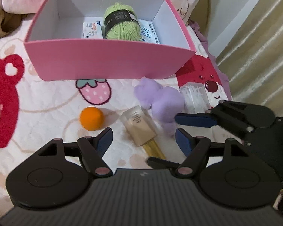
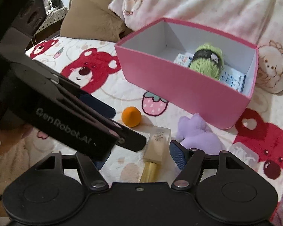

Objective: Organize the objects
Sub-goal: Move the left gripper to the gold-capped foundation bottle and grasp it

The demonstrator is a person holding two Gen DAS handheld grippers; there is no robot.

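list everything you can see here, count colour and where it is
box: 1, pink outside and white inside, open, on the blanket
yarn ball: 1, light green with a dark band, inside the box
packets: 2, white with blue print, flat in the box under the yarn
orange ball: 1, orange, on the blanket before the box
bottle: 1, beige with a gold cap, lying right of the ball
plush toy: 1, lilac, beside the bottle
clear case: 1, see-through, right of the plush toy
blanket: 1, cream with red bears and a strawberry
pillow: 1, brown, behind the blanket
left gripper: black, blue pads, open over the bottle
right gripper: black, open, nothing held
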